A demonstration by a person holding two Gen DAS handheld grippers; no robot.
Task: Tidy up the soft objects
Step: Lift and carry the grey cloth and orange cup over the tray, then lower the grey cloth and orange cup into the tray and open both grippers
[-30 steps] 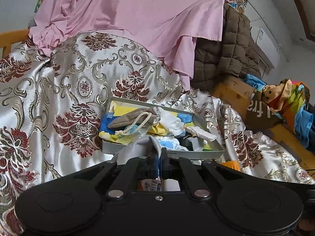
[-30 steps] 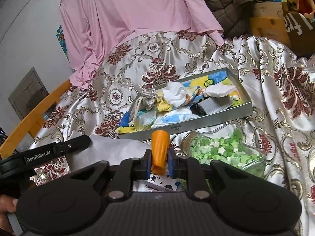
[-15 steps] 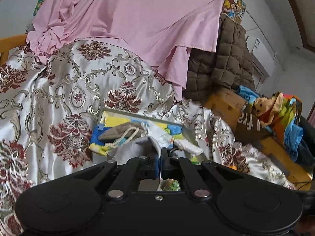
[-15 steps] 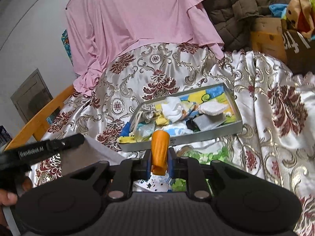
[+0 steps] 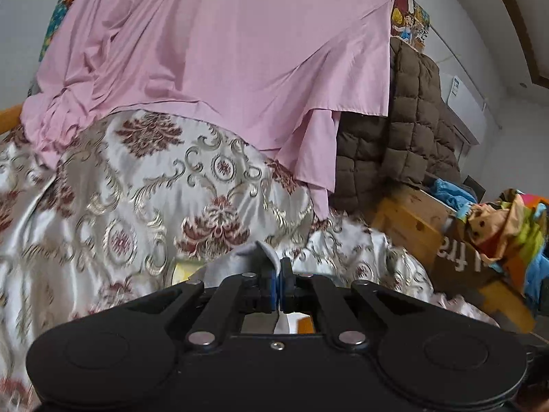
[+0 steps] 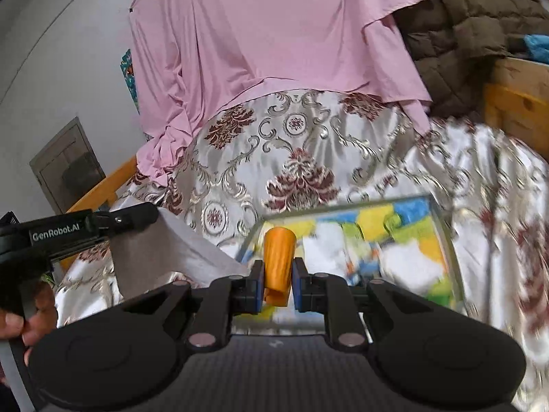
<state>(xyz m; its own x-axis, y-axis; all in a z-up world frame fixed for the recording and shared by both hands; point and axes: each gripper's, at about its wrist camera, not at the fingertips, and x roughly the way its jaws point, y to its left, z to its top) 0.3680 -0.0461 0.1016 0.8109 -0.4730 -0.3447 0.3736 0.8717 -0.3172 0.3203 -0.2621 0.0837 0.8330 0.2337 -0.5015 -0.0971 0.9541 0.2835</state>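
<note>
Left wrist view: the left gripper (image 5: 277,283) is held level above the silver damask cloth with maroon flowers (image 5: 130,199), its two blue-padded fingers (image 5: 271,285) pressed together on one fold of pale grey fabric (image 5: 255,255). The fold rises just ahead of the fingertips and drapes back to their left. Beyond the gripper hangs one pink sheet (image 5: 219,61); to its right stands one brown quilted blanket (image 5: 405,130).

Right wrist view: the right gripper (image 6: 278,274) points forward over one shallow grey metal tray (image 6: 442,237), and its jaws clamp one orange ribbed soft cylinder (image 6: 278,261) standing upright between them, its top poking above the fingertips. The tray lies directly ahead and slightly right of this gripper, filled with blurred yellow, blue, green and white soft pieces, too smeared to count. To the gripper's left, the left gripper's black body is seen side-on, the person's hand (image 6: 24,322) on its handle, the pale grey fabric hanging from its tip.
</note>
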